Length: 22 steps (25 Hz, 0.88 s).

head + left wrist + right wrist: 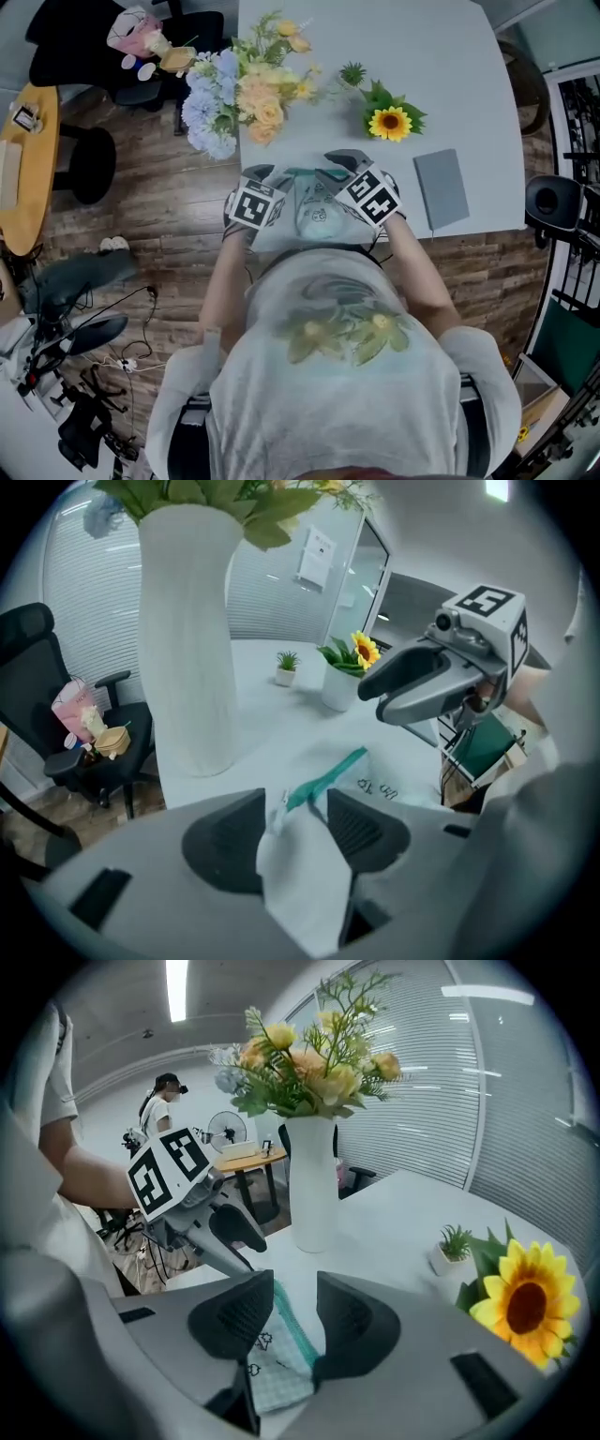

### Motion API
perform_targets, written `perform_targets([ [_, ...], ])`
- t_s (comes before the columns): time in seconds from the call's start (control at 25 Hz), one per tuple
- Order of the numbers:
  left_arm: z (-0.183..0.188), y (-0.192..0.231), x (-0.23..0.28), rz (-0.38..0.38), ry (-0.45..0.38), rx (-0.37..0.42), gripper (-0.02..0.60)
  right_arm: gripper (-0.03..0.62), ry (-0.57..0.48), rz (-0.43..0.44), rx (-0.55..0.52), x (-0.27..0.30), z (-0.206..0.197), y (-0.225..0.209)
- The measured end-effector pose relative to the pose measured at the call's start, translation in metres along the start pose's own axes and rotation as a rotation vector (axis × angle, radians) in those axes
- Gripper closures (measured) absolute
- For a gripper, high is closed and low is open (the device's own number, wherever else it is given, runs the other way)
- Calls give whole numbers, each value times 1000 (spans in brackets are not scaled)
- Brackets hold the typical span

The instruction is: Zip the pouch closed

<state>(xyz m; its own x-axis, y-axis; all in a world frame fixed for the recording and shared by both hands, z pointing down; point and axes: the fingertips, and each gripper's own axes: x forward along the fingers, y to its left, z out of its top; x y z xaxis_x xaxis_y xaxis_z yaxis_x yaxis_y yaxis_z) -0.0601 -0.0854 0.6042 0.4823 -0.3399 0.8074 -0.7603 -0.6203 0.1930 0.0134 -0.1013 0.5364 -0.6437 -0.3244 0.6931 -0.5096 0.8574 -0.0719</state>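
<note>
White tabletop is filling the far half of the head view, and the pouch is lying at its near edge, right in front of the person. The left gripper is clamping the pouch's left end, with pale fabric and the teal zipper bunching up between its jaws. The right gripper is pinching the right end, with checked cloth sitting between its jaws. Farther off, a bouquet is standing at the left with a potted sunflower to its right, and a grey notebook is lying near the right edge.
</note>
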Motion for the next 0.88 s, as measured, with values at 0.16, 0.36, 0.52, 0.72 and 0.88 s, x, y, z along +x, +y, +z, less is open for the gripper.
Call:
perform_targets([
  [0.16, -12, 11, 13, -8, 45, -17, 376, 439, 22, 58, 1, 26, 2, -5],
  [0.36, -23, 18, 23, -19, 72, -46, 383, 439, 42, 98, 25, 52, 0, -12],
  [0.52, -27, 17, 31, -25, 90, -39, 394, 439, 78, 115, -3, 71, -5, -13],
  [0.72, -29, 15, 38, -44, 112, -1, 417, 441, 112, 137, -68, 87, -9, -8],
  [0.88, -28, 19, 37, -29, 121, 13, 538, 441, 143, 150, -116, 97, -15, -5],
])
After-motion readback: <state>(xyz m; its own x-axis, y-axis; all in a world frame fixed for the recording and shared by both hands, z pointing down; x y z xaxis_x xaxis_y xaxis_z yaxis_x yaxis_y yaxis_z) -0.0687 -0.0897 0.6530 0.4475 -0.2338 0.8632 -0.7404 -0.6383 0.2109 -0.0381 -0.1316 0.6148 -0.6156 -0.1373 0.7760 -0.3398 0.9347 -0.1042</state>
